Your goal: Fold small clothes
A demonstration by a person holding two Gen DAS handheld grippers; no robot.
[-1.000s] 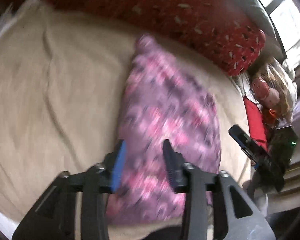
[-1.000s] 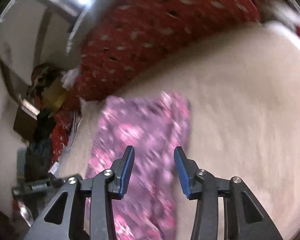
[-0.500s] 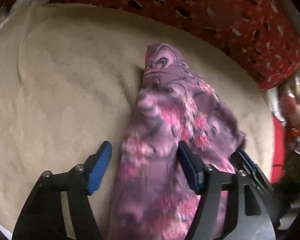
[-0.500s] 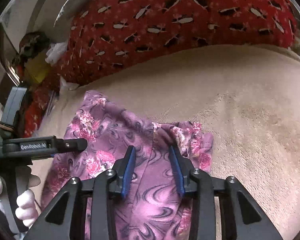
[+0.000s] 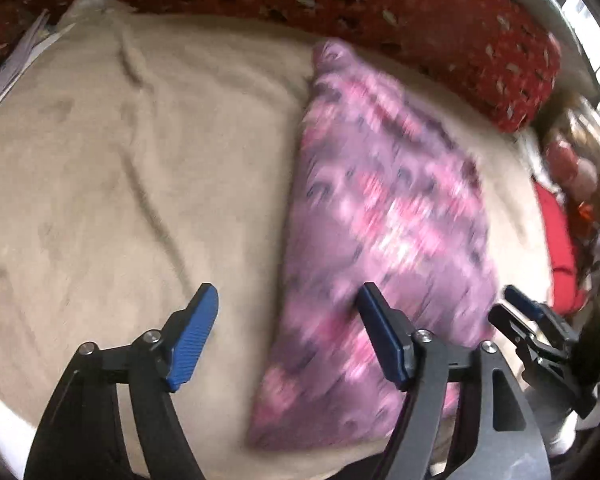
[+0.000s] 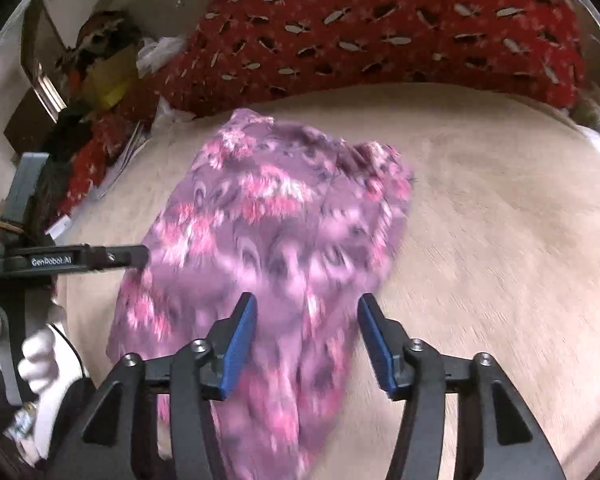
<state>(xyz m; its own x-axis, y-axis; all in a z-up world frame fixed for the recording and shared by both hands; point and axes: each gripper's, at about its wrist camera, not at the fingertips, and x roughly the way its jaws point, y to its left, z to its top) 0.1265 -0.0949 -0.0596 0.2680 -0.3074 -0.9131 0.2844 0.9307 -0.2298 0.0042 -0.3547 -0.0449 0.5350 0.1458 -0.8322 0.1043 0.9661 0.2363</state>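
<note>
The left wrist view looks steeply down along the left claw [image 5: 288, 334] at the bed [image 5: 120, 160], close above it. The cloth [image 5: 380, 216] lies ahead, under the claw's right finger, and the right claw [image 5: 528, 312] shows at the right edge. The right wrist view looks down along the right claw [image 6: 306, 338], equally near, with the cloth [image 6: 276, 232] straight ahead between its fingers and the left claw [image 6: 112, 258] entering from the left. Both views share the cloth, the bed [image 6: 500, 208] and the red pillow [image 5: 380, 8] [image 6: 380, 28] beyond it.
</note>
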